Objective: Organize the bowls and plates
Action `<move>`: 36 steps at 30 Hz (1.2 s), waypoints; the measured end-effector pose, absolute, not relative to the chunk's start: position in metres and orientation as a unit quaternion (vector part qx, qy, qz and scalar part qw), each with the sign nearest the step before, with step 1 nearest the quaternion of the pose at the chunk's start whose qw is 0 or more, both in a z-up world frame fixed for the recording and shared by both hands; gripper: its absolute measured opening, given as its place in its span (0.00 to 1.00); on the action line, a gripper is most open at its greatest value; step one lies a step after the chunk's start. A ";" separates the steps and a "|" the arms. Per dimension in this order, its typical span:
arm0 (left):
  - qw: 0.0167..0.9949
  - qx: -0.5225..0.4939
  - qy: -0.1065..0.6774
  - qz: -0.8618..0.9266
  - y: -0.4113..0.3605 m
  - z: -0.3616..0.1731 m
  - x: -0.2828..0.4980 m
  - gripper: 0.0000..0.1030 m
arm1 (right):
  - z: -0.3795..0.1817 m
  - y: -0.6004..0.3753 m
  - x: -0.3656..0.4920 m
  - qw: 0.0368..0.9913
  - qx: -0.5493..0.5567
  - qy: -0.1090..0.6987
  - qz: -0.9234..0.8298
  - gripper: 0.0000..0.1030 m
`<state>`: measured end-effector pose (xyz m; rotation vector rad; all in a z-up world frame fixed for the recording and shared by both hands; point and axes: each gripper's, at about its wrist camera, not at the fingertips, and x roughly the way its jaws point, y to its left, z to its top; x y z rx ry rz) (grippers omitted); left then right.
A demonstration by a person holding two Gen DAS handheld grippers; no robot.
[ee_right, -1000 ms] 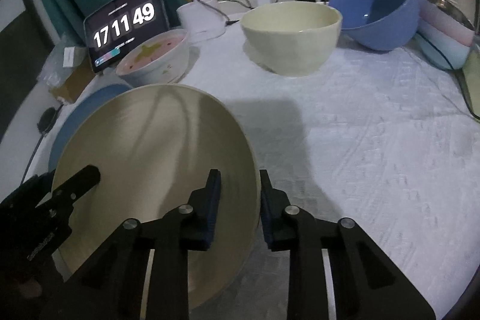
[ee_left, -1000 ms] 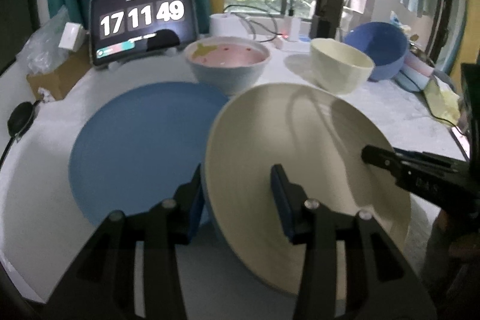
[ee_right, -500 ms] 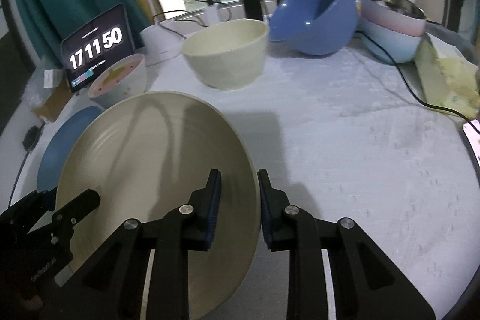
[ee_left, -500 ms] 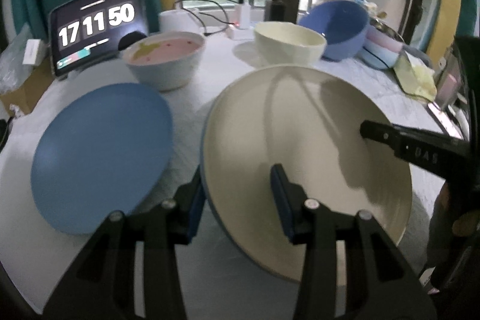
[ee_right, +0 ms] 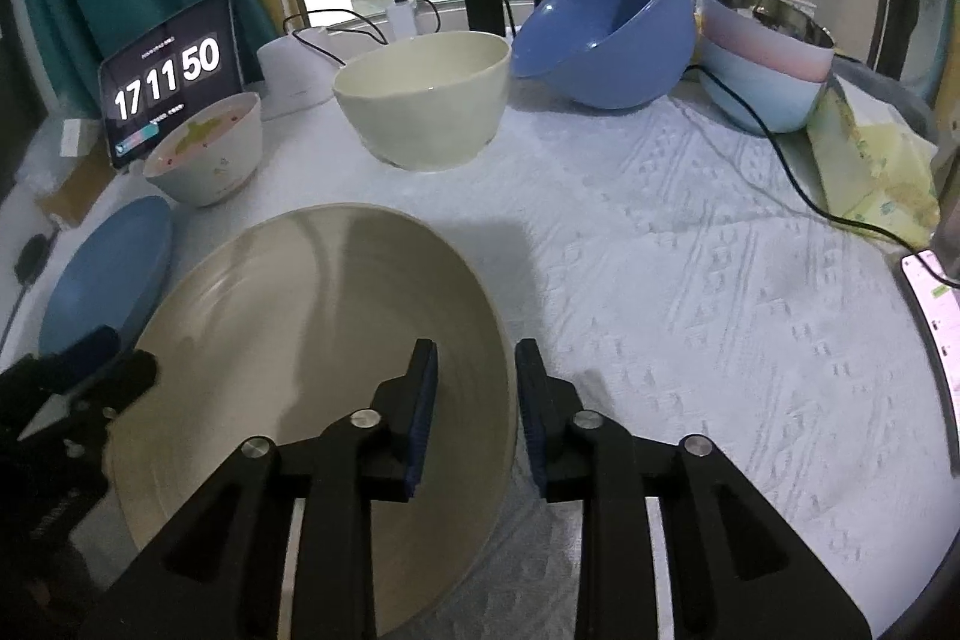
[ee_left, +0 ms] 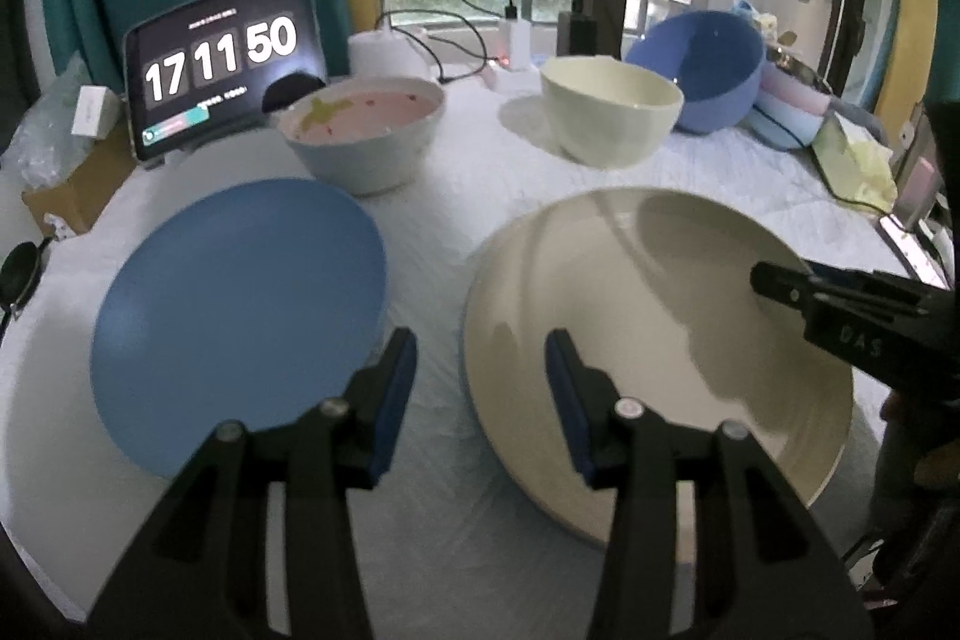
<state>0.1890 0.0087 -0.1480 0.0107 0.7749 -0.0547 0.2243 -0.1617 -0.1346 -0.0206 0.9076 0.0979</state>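
Surface: a table with a white textured cloth (ee_right: 708, 292), before a window with a balcony rail; a tablet clock (ee_left: 225, 61) stands at the far left.
Blue plate: the blue plate (ee_left: 240, 322) lies flat on the cloth at the left, alone, nothing on it.
Patterned bowl: the pink-inside bowl (ee_left: 366, 130) stands behind the blue plate, near the tablet clock.
Left gripper: the left gripper (ee_left: 480, 388) has its jaws apart; one finger is over the cloth between the two plates, the other over the cream plate's near rim, and the pads do not seem to press it.
Cream plate: the cream plate (ee_right: 312, 370) rests on the cloth, beside the blue plate and apart from it, between both grippers.
Right gripper: the right gripper (ee_right: 474, 400) straddles the plate's right rim; its jaws have just been opening and the pads stand off the rim.
Cream bowl: the cream bowl (ee_right: 423, 100) stands upright behind, single.
Blue bowl: the big blue bowl (ee_right: 606, 28) leans tilted at the right, against stacked pastel bowls (ee_right: 765, 70).
Progress: I judge it early; plates are not stacked, and three bowls are still loose.
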 end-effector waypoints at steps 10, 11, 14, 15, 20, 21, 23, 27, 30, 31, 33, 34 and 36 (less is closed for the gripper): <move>0.939 -0.015 0.343 -0.021 0.028 -0.126 0.179 0.46 | -0.108 -0.155 0.216 0.911 -0.036 0.411 0.022 0.36; 0.940 -0.020 0.340 -0.018 0.032 -0.124 0.178 0.46 | -0.107 -0.153 0.215 0.912 -0.038 0.408 0.023 0.36; 0.943 -0.028 0.332 -0.014 0.042 -0.120 0.174 0.47 | -0.098 -0.143 0.212 0.915 -0.045 0.400 0.029 0.37; 0.943 -0.030 0.330 -0.012 0.045 -0.119 0.173 0.47 | -0.096 -0.139 0.210 0.916 -0.048 0.398 0.030 0.37; 0.947 -0.045 0.317 -0.002 0.064 -0.112 0.167 0.51 | -0.089 -0.122 0.208 0.918 -0.064 0.390 0.035 0.37; 0.948 -0.046 0.315 0.000 0.067 -0.111 0.166 0.52 | -0.088 -0.118 0.207 0.919 -0.069 0.387 0.035 0.37; 0.949 -0.050 0.313 0.003 0.074 -0.109 0.164 0.52 | -0.087 -0.111 0.207 0.920 -0.073 0.384 0.040 0.37; 0.951 -0.055 0.306 0.005 0.084 -0.104 0.160 0.53 | -0.085 -0.095 0.206 0.920 -0.082 0.381 0.048 0.37; 0.951 -0.057 0.304 0.006 0.091 -0.103 0.159 0.54 | -0.084 -0.086 0.206 0.920 -0.086 0.379 0.053 0.37; 0.951 -0.058 0.304 0.008 0.094 -0.103 0.158 0.55 | -0.083 -0.084 0.205 0.920 -0.087 0.379 0.053 0.37; 0.951 -0.060 0.302 0.011 0.099 -0.102 0.157 0.58 | -0.082 -0.079 0.205 0.920 -0.090 0.377 0.056 0.37; 0.951 -0.062 0.302 0.012 0.103 -0.102 0.156 0.59 | -0.082 -0.077 0.205 0.920 -0.091 0.376 0.057 0.37; 0.952 -0.064 0.300 0.017 0.110 -0.102 0.154 0.63 | -0.080 -0.072 0.205 0.921 -0.093 0.375 0.059 0.37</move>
